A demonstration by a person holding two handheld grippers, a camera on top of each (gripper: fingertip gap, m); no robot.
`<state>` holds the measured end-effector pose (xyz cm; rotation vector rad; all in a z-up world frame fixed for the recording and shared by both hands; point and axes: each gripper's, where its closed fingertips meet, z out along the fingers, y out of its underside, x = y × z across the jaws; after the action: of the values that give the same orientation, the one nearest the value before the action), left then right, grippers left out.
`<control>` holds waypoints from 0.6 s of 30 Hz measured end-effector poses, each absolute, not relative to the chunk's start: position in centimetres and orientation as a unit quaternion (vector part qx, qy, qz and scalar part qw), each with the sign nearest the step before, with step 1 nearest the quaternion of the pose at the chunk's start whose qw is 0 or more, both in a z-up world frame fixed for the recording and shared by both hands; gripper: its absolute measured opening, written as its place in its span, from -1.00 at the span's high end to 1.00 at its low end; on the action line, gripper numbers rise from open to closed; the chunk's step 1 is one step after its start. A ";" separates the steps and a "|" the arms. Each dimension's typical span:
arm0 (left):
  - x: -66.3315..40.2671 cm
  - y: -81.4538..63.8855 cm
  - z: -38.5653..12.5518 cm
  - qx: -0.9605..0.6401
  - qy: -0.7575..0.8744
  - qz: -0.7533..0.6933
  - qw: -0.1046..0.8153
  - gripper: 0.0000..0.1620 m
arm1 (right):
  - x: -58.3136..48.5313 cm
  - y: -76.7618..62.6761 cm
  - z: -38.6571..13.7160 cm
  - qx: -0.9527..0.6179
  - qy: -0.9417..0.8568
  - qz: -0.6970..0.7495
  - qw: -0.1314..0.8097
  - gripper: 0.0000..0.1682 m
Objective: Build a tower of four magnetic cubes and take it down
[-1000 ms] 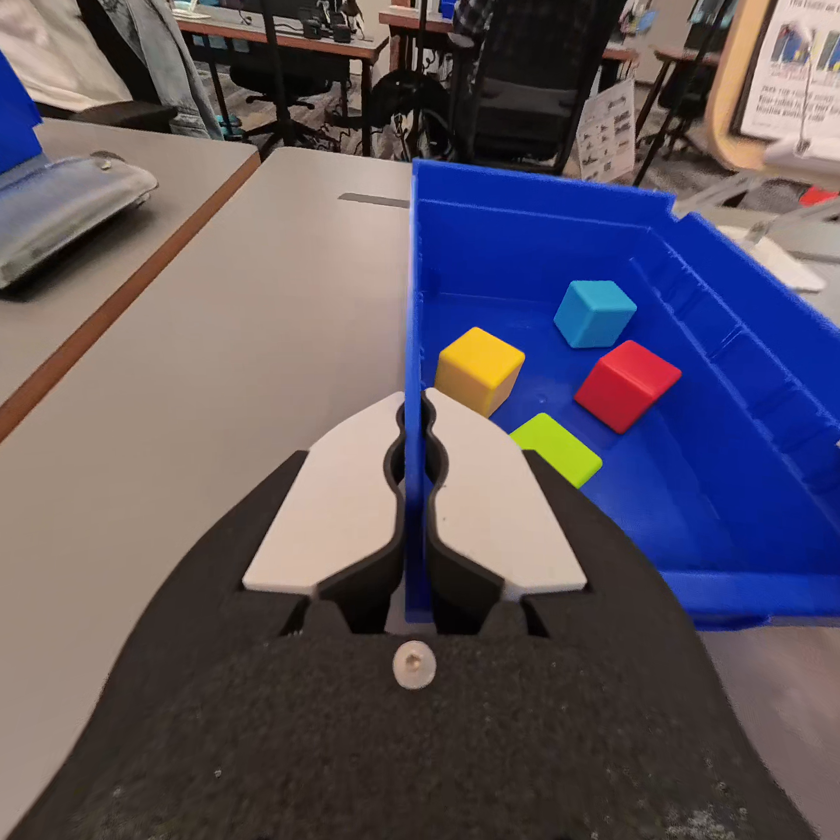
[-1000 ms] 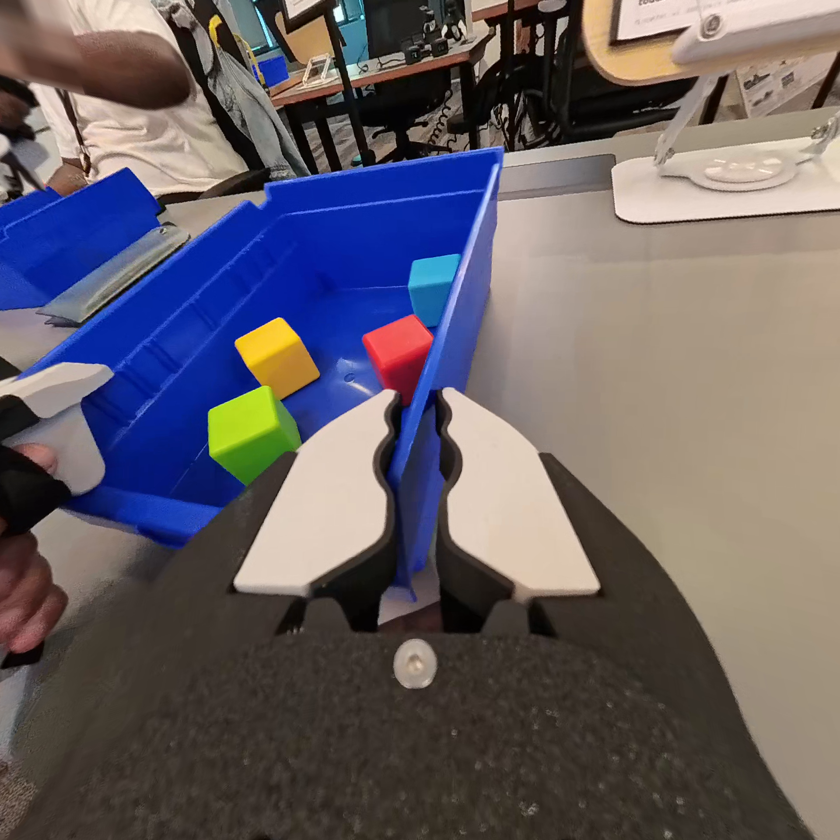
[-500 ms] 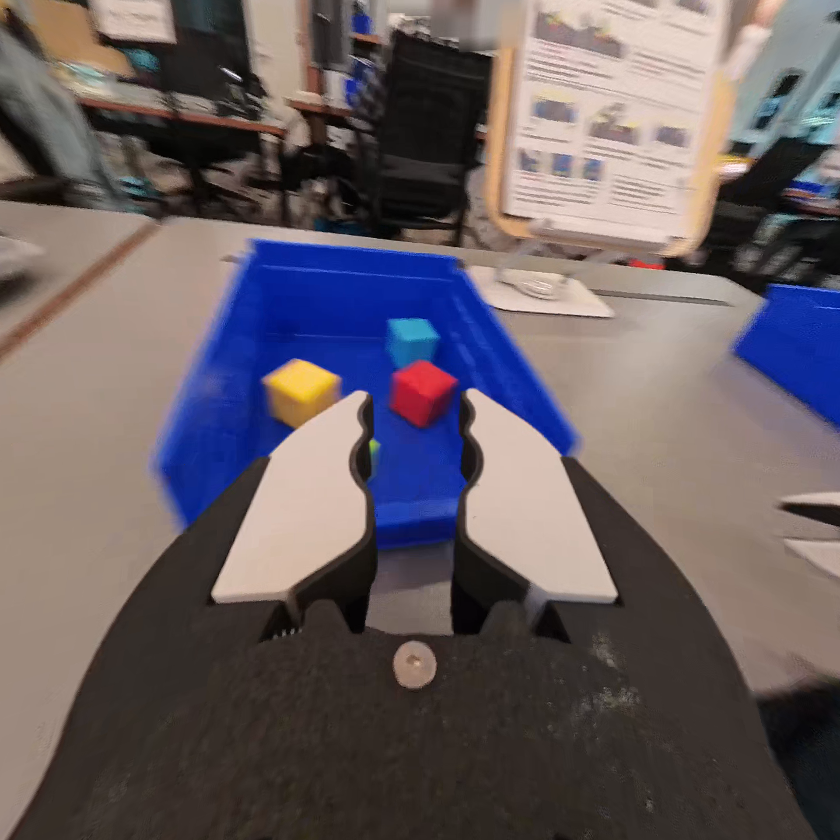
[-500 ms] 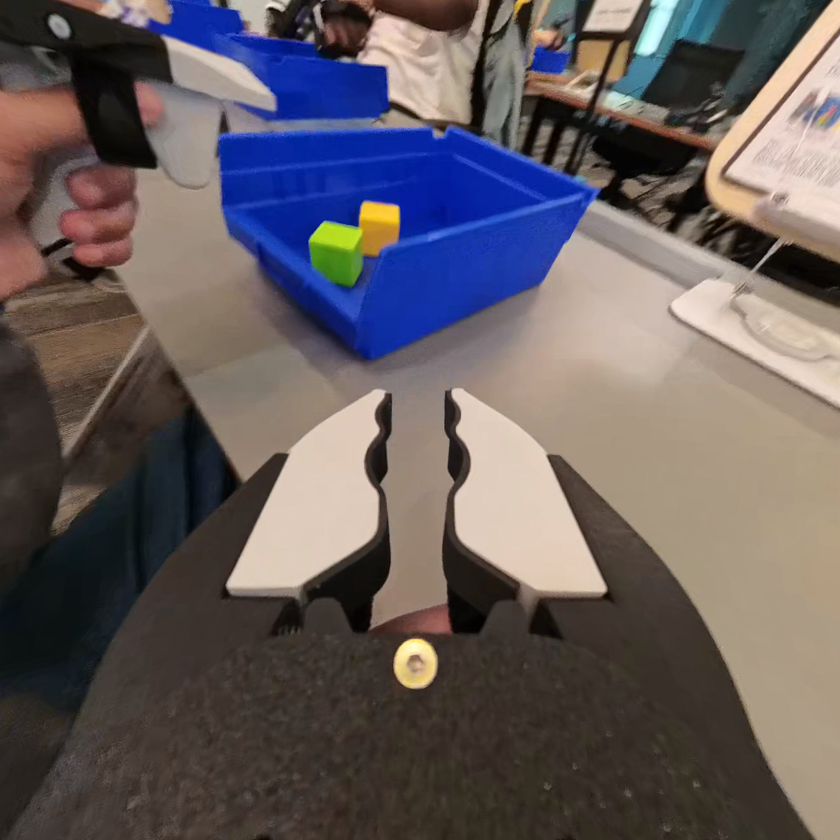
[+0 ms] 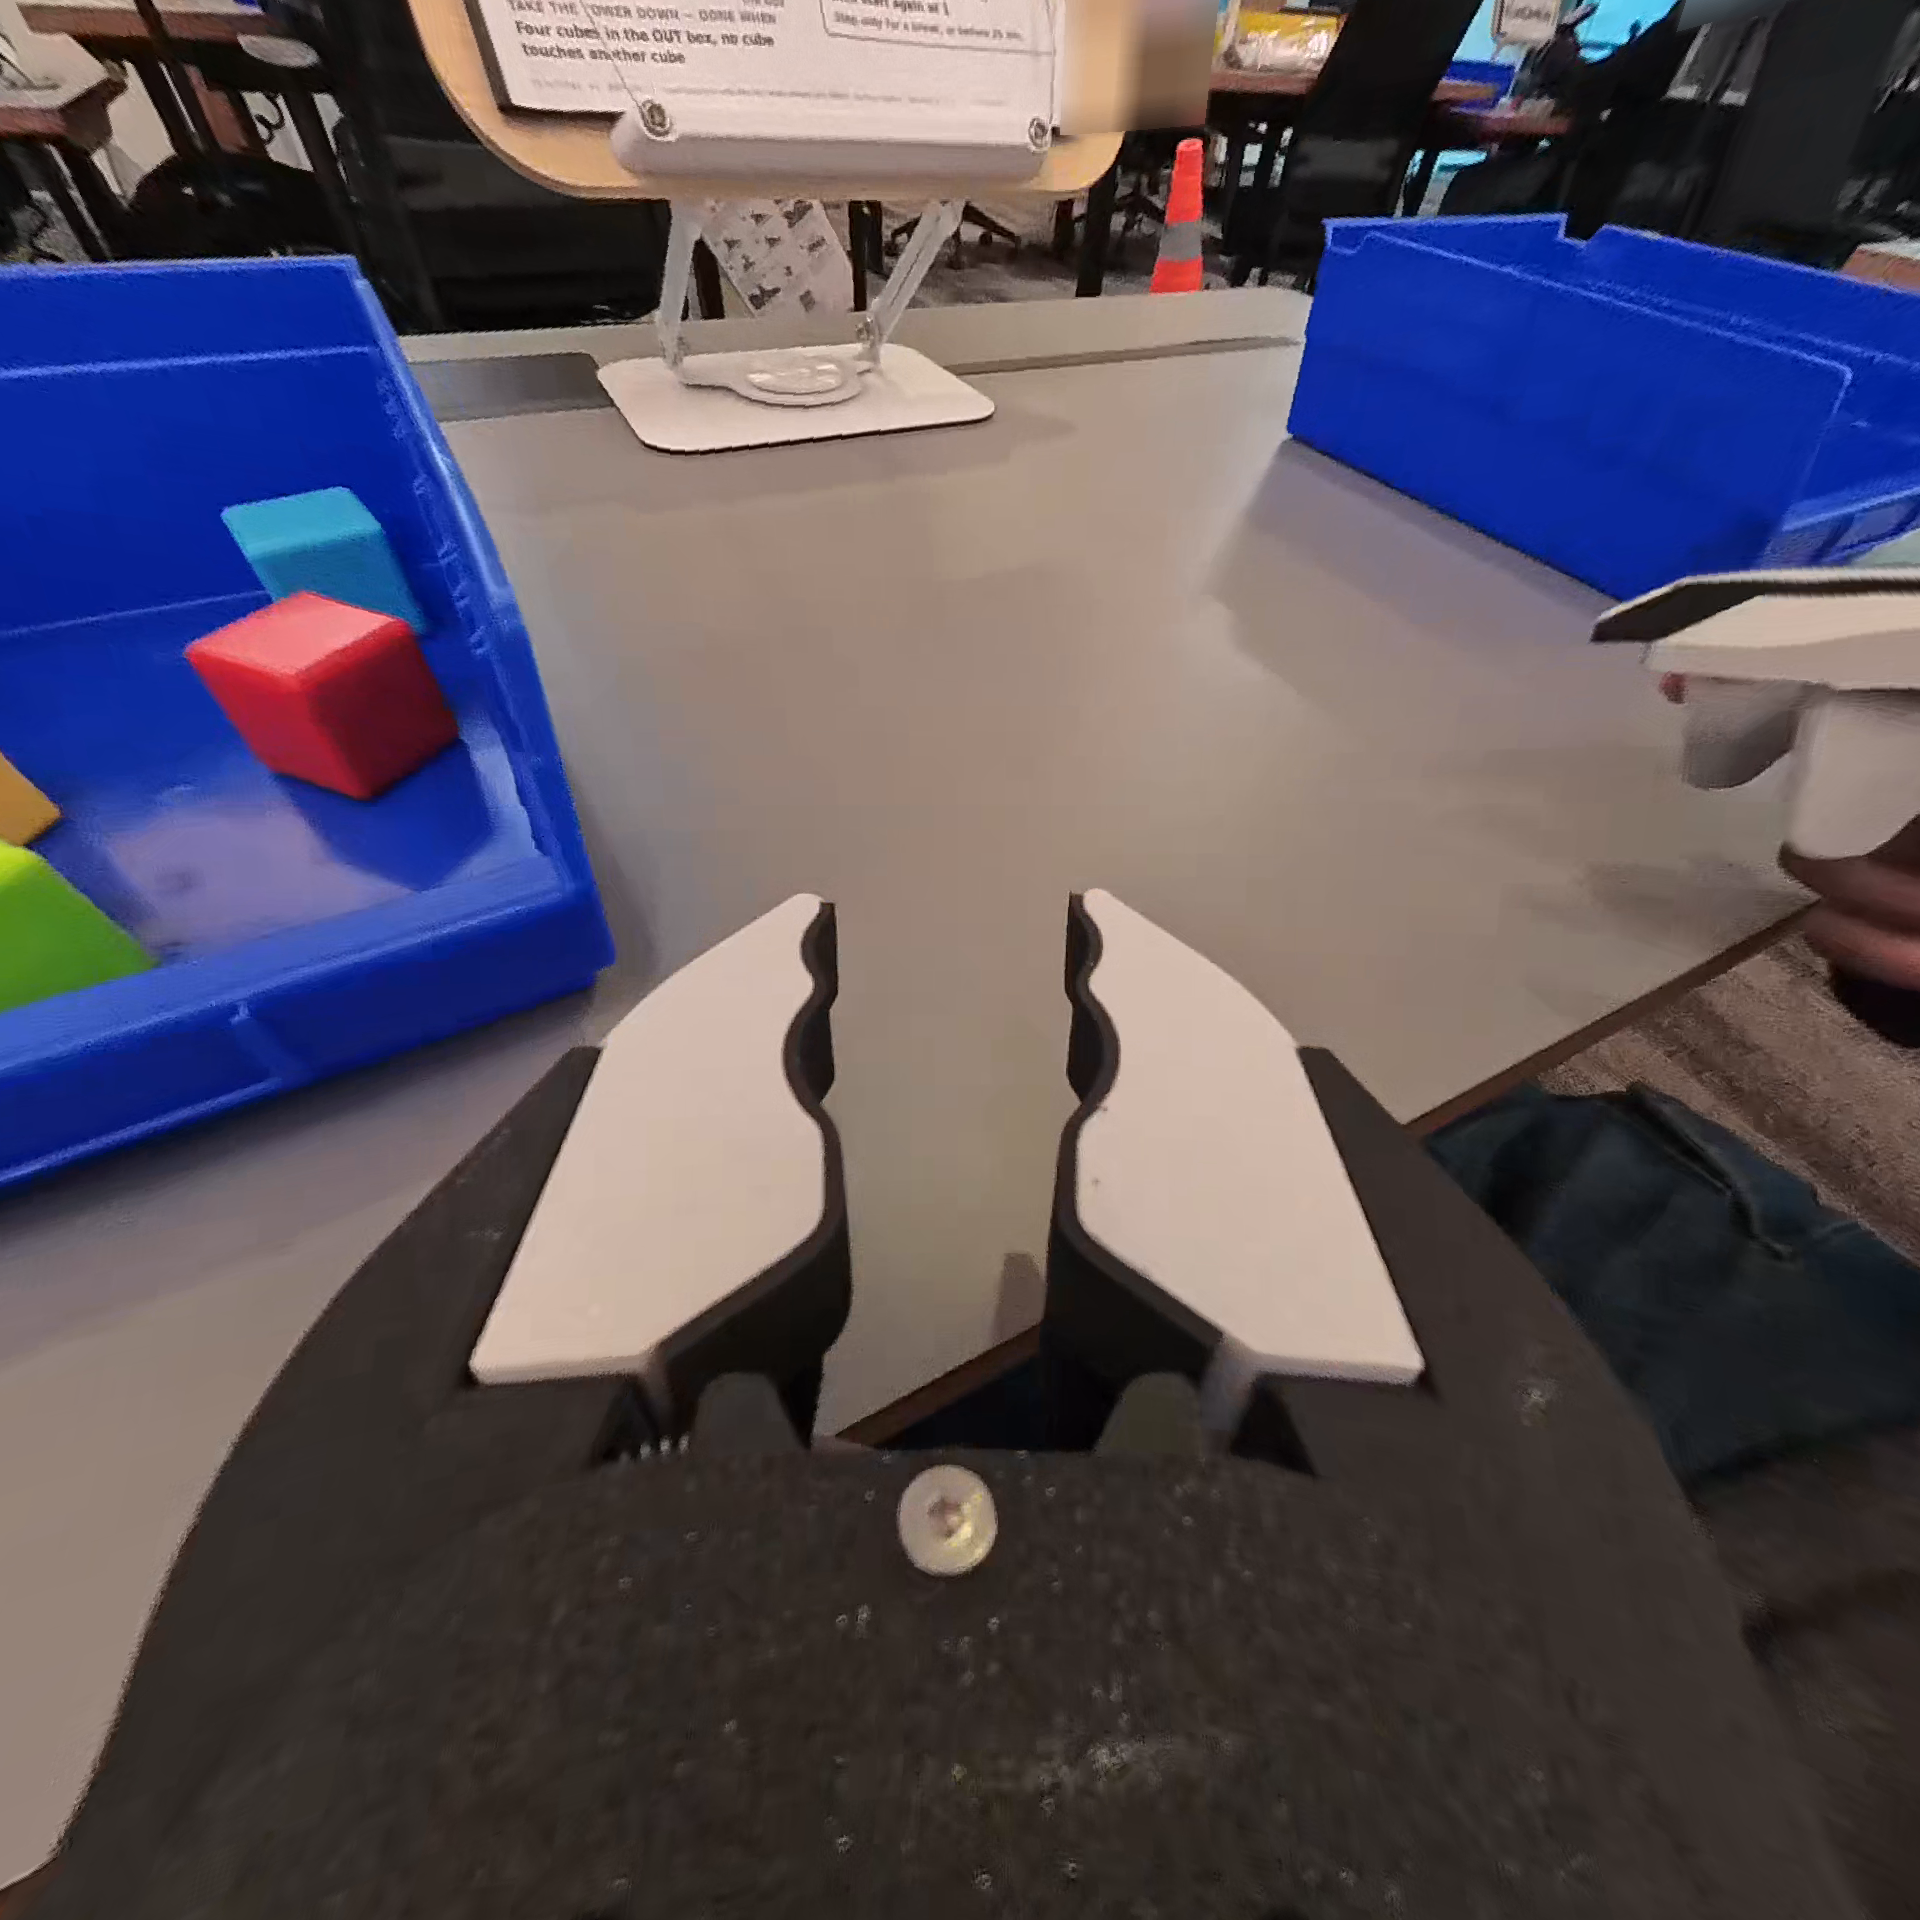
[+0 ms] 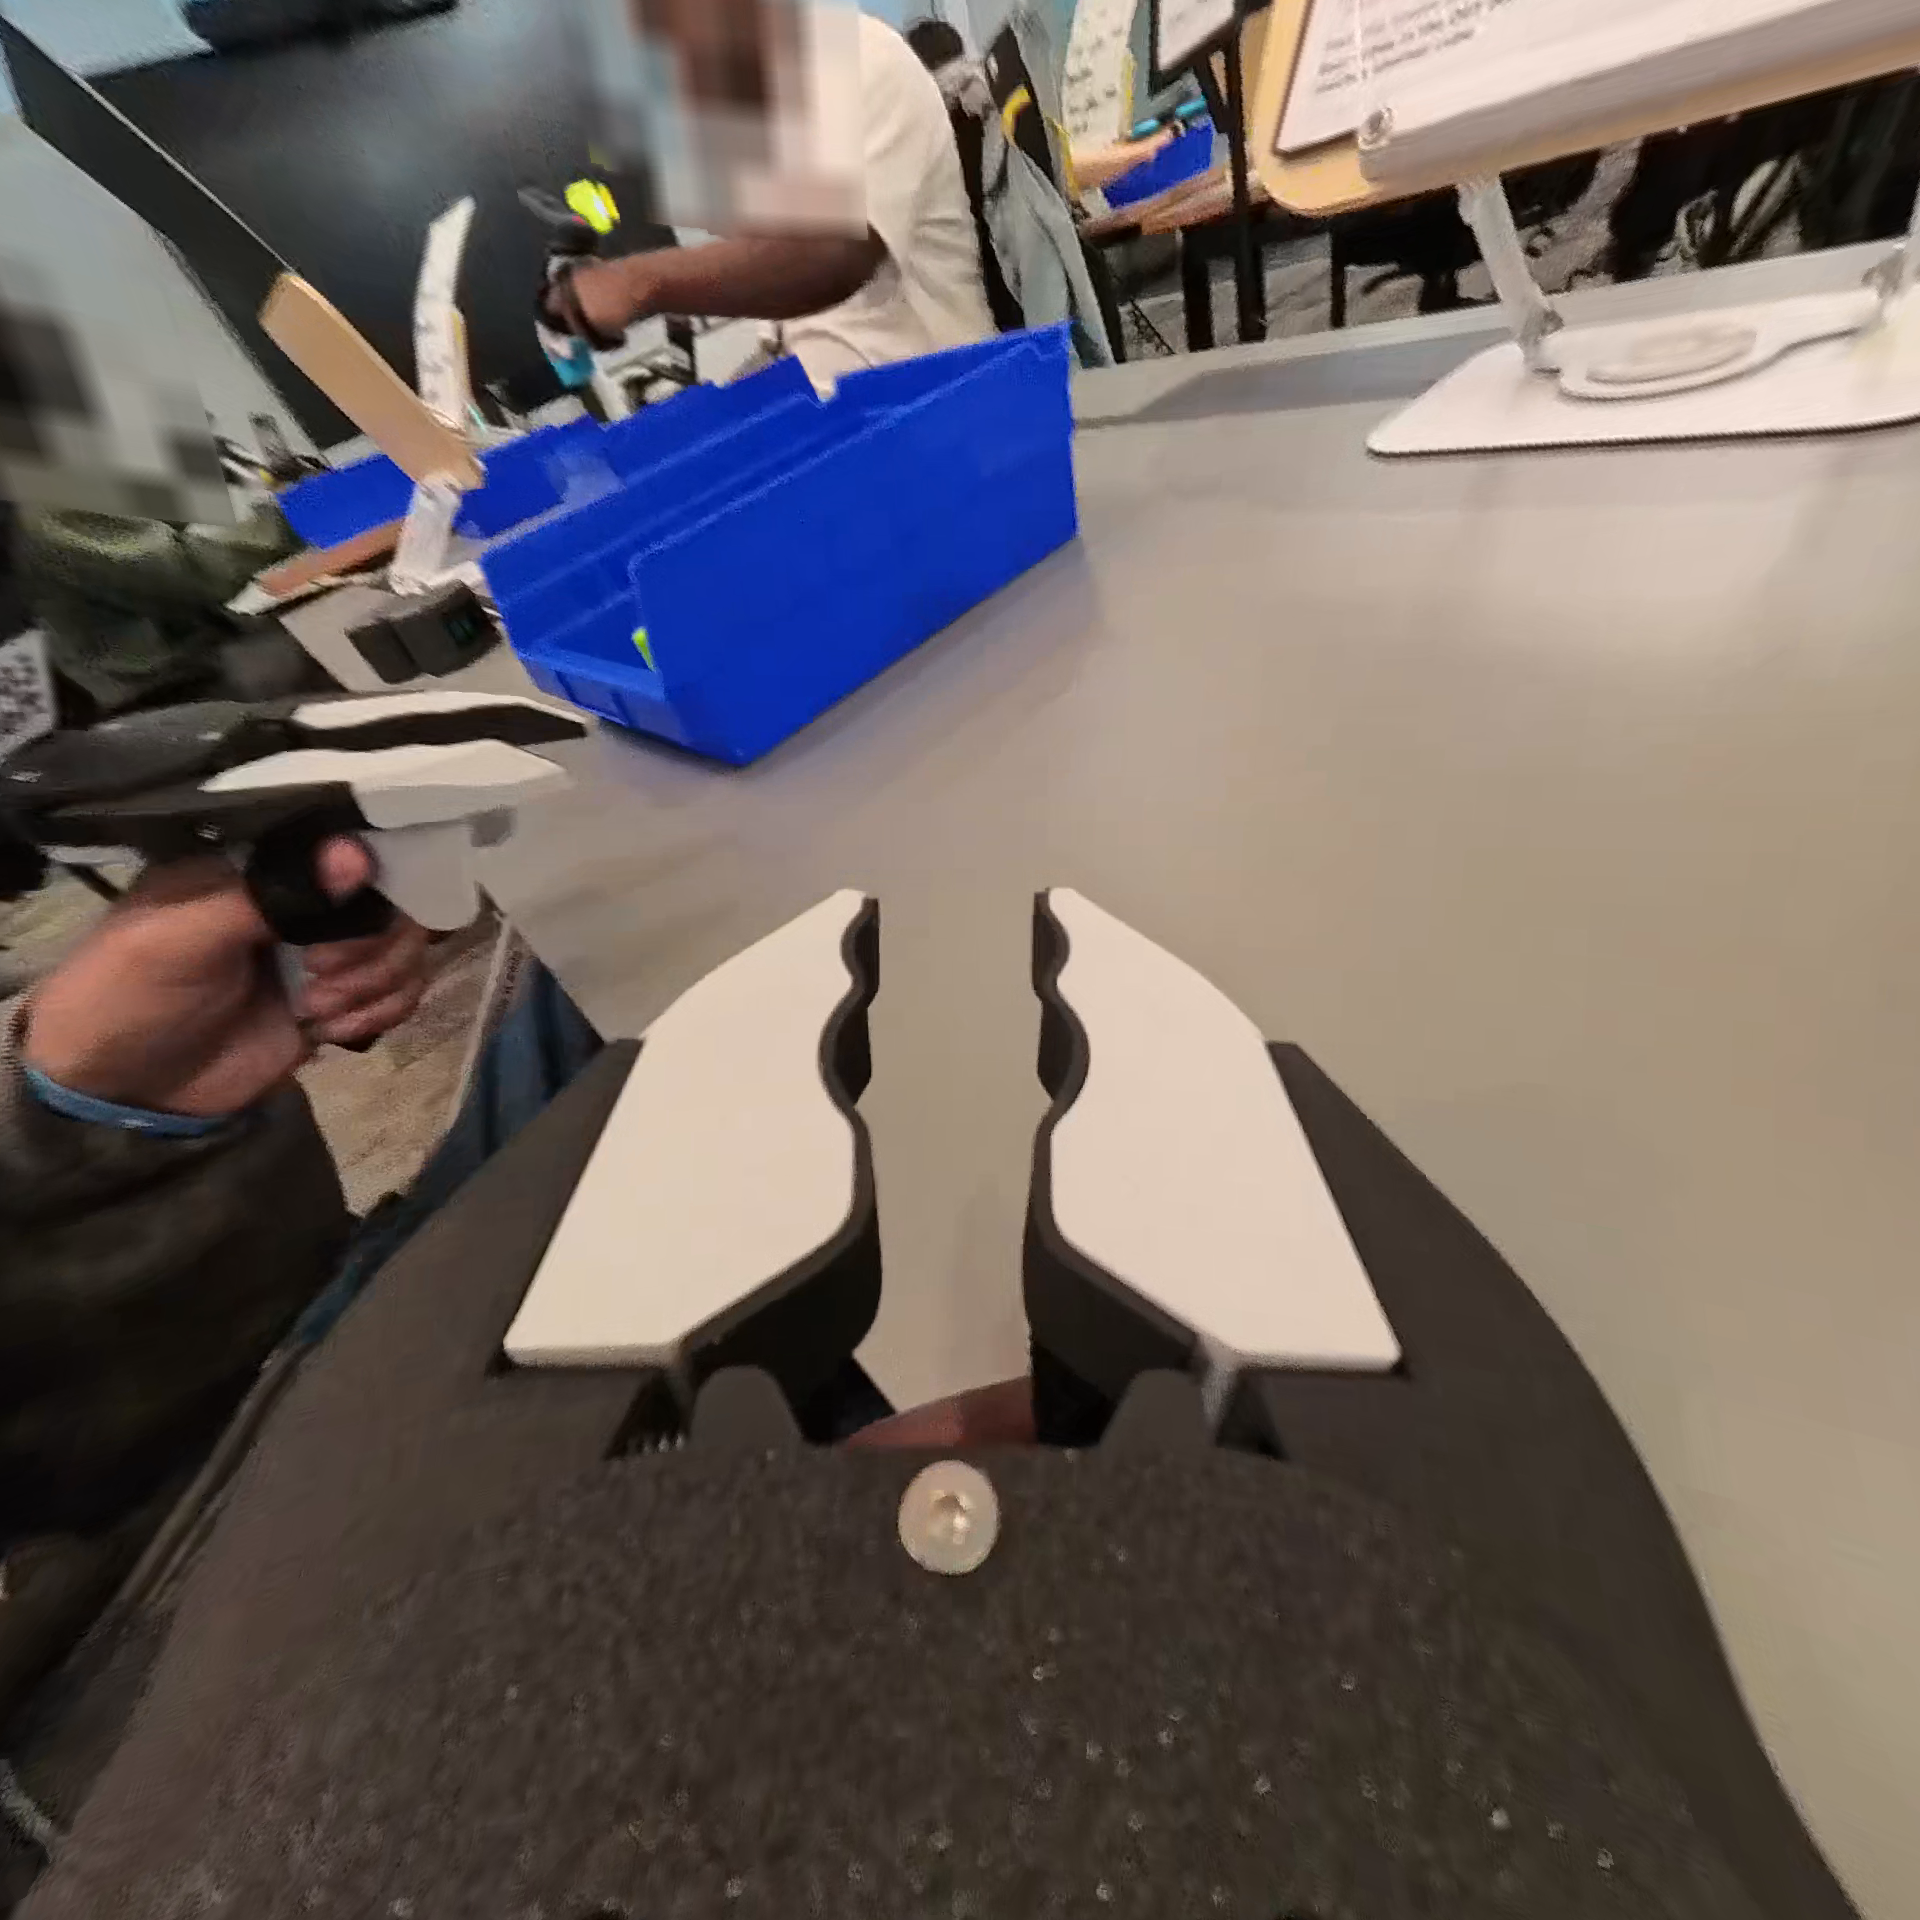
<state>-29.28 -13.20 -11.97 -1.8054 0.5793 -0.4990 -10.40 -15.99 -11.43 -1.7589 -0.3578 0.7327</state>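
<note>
A blue bin (image 5: 499, 665) sits on the grey table at the left of the left wrist view. It holds a red cube (image 5: 322, 691), a light blue cube (image 5: 317, 551), a green cube (image 5: 52, 935) and a yellow cube (image 5: 19, 805) at the frame edge. My left gripper (image 5: 948, 914) is open and empty over the table's near edge, right of the bin. My right gripper (image 6: 954, 904) is open and empty above bare table. The bin (image 6: 831, 582) lies far left in the right wrist view, with a sliver of the green cube (image 6: 642, 646) showing. Each gripper shows in the other's view (image 5: 1766, 634) (image 6: 416, 748).
A second blue bin (image 5: 1579, 416) stands at the right. A white stand (image 5: 795, 390) with a clipboard sits at the table's back middle. The table's front edge (image 5: 1558, 1049) runs close by, with a person's knee below. Another person works at a table behind.
Both grippers let go of the bin walls, opened and pulled back toward the table's near edge. The left gripper swung right, so the bin sits at its left.
</note>
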 end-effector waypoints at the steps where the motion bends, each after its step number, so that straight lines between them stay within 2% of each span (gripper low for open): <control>1: -29.4 -13.2 -11.9 -0.765 0.240 -0.221 0.555 0.49 | -10.3 -15.9 -11.5 -0.749 -0.153 0.305 0.567 0.67; 8: -30.2 -12.8 -12.8 -0.785 0.192 -0.286 0.515 0.47 | -10.6 -15.7 -11.6 -0.749 -0.154 0.293 0.574 0.68; 18: -30.6 -12.6 -14.4 -0.814 0.212 -0.233 0.488 0.51 | -9.5 -15.1 -11.7 -0.753 -0.114 0.297 0.576 0.74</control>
<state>-30.57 -12.57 -14.39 -1.9796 0.5156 -0.5656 -9.50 -15.09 -11.75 -1.7643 -0.2660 0.6959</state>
